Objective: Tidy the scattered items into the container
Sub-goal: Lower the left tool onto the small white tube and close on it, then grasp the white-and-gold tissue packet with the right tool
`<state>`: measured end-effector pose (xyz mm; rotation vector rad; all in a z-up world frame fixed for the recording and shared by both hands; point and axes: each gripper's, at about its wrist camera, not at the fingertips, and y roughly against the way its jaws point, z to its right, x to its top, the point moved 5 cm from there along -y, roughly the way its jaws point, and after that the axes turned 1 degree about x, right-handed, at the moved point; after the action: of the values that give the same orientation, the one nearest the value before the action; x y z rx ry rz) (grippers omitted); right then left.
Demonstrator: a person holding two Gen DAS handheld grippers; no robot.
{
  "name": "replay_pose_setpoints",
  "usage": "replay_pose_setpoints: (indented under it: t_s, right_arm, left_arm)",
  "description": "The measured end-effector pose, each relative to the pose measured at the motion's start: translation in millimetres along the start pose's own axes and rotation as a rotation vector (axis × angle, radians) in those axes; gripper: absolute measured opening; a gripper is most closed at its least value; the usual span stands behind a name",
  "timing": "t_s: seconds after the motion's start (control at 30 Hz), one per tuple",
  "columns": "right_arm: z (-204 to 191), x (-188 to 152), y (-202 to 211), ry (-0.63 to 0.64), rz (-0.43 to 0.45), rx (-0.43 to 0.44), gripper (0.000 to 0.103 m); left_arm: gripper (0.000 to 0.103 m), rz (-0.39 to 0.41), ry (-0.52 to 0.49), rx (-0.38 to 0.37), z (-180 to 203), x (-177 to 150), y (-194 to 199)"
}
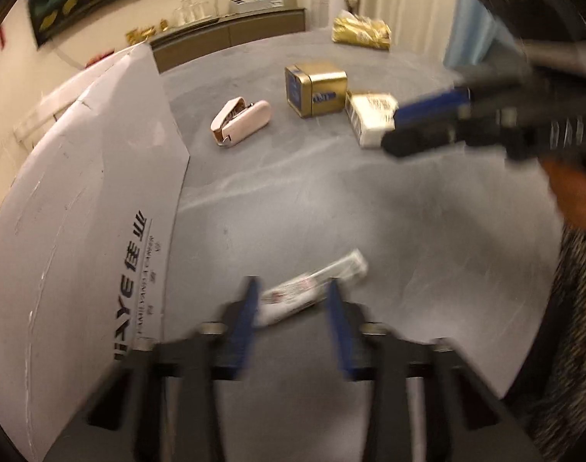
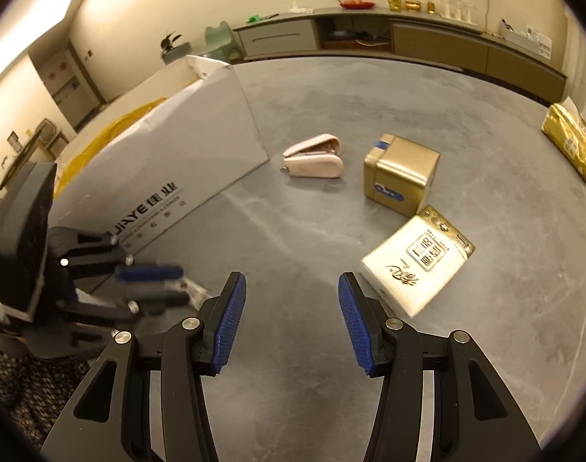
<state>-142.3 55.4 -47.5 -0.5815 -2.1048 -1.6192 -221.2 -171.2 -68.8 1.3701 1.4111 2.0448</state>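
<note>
Motion blur is smearing the left wrist view, where the left gripper (image 1: 291, 300) is showing its blue-padded fingers (image 1: 243, 317) standing apart on either side of a white printed packet (image 1: 312, 288) lying on the grey stone-look worktop (image 1: 331, 200); whether they are touching it cannot be told. Beside it the grey cardboard box (image 2: 169, 161) is standing, its inside mostly hidden. The right gripper (image 2: 291, 319) is hanging wide open, gripping nothing, near the white-and-gold carton (image 2: 416, 261), gold square tin (image 2: 400, 171) and pink stapler (image 2: 314, 156).
</note>
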Motion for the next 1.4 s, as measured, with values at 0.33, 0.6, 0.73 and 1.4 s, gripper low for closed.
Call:
replay_pose_setpoints:
  t_s: [0.33,0.6,0.73,1.4]
  right_arm:
    - [-25,-11,-10,0.069,-0.058,0.072,0.053]
    - [16,2,10,-0.066,0.022,0.003,0.053]
    - [47,6,20,-0.171,0.065,-0.071,0.053]
    - [79,12,-30,-0.318,0.061,-0.261,0.069]
  left_arm:
    - [0.067,-0.010,-0.084,-0.004,16,-10,-3]
    - [0.021,-0.008,-0.047,-0.006,8,-4,-12]
    - [0.022,0.003,-0.028,0.004,1,0,-10]
    - [0.020,0.065,0.052,0.042,-17,33,15]
